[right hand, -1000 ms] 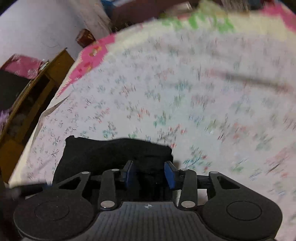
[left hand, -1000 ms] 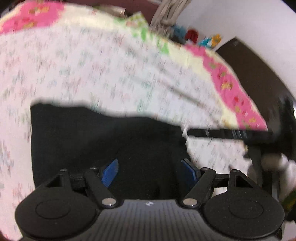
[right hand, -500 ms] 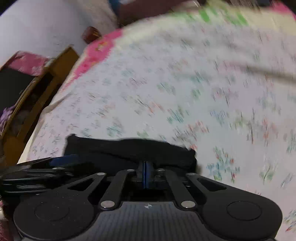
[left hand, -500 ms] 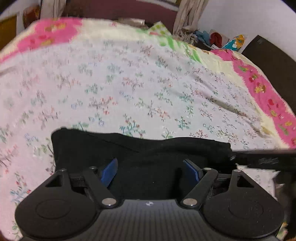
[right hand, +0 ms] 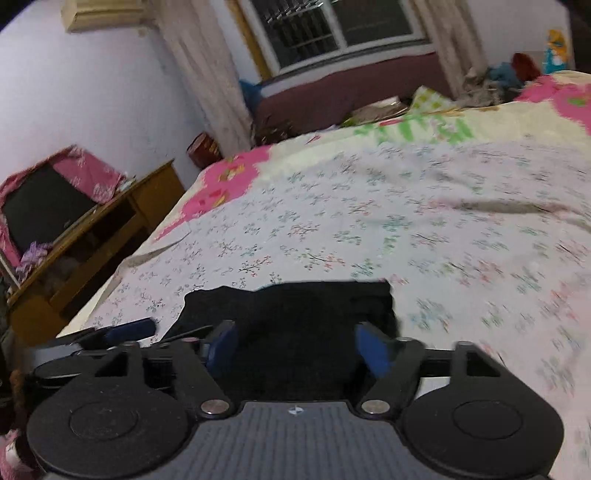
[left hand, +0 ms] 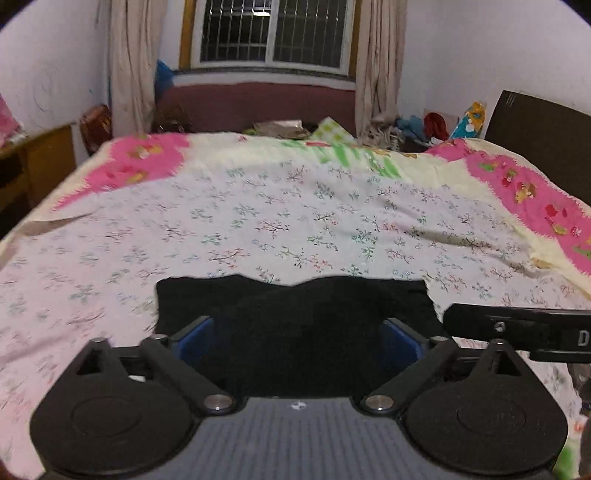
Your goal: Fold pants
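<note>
Jaws of both your grippers, left [left hand: 299, 341] and right [right hand: 295, 345], gape released over the pants [left hand: 295, 317] on the bed [left hand: 295, 221].

barred window [left hand: 272, 32] in far wall, curtains [left hand: 130, 62] either side; floral bedsheet [left hand: 295, 206] over bed; wooden cabinet [right hand: 92, 236] at left; white walls [right hand: 92, 85], dim light

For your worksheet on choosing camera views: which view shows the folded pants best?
The left wrist view: the pants lie centred and fairly sharp, both far corners visible. The right wrist view shows the same pants tilted, blurrier, their left part partly behind the other tool.
</note>
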Demonstrator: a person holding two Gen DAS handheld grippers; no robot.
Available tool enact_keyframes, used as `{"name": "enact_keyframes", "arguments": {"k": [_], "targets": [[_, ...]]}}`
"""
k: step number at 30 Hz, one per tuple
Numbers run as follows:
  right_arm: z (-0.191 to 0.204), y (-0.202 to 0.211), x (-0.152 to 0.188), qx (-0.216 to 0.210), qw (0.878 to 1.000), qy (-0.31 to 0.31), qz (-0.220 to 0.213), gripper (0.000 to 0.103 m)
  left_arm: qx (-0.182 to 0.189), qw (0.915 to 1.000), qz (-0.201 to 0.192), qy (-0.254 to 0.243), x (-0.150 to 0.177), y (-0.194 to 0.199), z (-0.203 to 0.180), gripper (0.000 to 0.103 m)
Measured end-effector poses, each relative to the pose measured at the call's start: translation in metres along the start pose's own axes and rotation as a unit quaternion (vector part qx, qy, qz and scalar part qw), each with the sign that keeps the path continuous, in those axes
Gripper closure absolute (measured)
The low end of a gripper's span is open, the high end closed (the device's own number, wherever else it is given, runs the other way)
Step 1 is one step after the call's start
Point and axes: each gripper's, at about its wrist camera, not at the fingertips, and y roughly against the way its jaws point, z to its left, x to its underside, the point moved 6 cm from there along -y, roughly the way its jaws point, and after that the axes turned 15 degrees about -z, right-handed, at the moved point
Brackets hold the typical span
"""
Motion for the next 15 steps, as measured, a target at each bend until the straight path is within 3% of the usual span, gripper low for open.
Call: {"name": "enact_keyframes", "arguments": {"k": [4, 8, 15], "targets": [[0.012, 0.049, 0.015, 0.004, 1.000, 0.021, -0.012, 0.039, -0.018, 0.9998, -0.003, 0.012, 0.003, 0.050, -0.011, 0.000], [0.019, 0.100, 0.019, 0.014, 1.000, 0.011, -0.026, 0.035, -0.014, 0.9992, -0.022, 0.029, 0.000, 0.098, -0.021, 0.000], [0.031, 0.127, 0.027, 0.026, 0.999, 0.015, -0.028, 0.034, -0.039, 0.9990, -0.008, -0.021, 0.014, 0.127, -0.033, 0.000]]}}
